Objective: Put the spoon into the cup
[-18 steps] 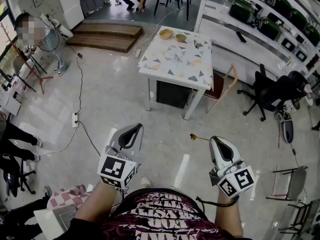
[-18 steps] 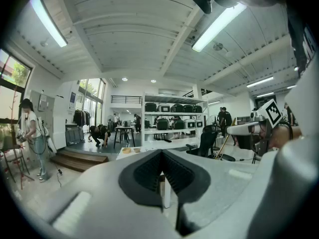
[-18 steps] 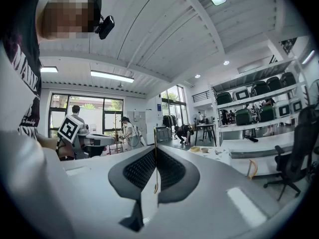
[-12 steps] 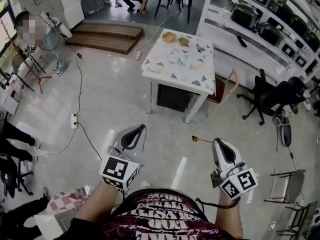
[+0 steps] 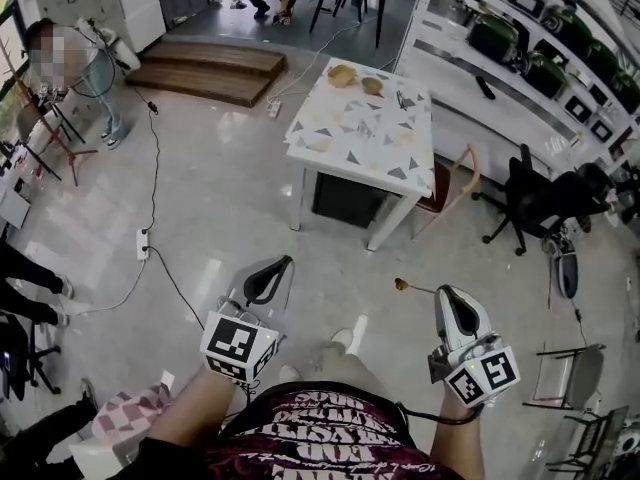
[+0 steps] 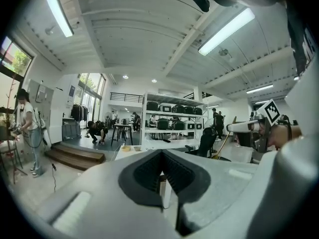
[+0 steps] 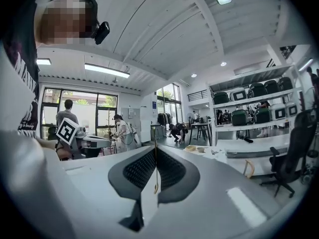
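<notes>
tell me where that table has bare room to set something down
The near half of the table, up to its front edge, looks bare. The far end is crowded: two bowls and a dark item. The pattern may hide small things.

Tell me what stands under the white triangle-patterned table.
A dark box-shaped cabinet stands on the floor under the white triangle-patterned square table. The tabletop covers its top and back, so anything there is hidden.
</notes>
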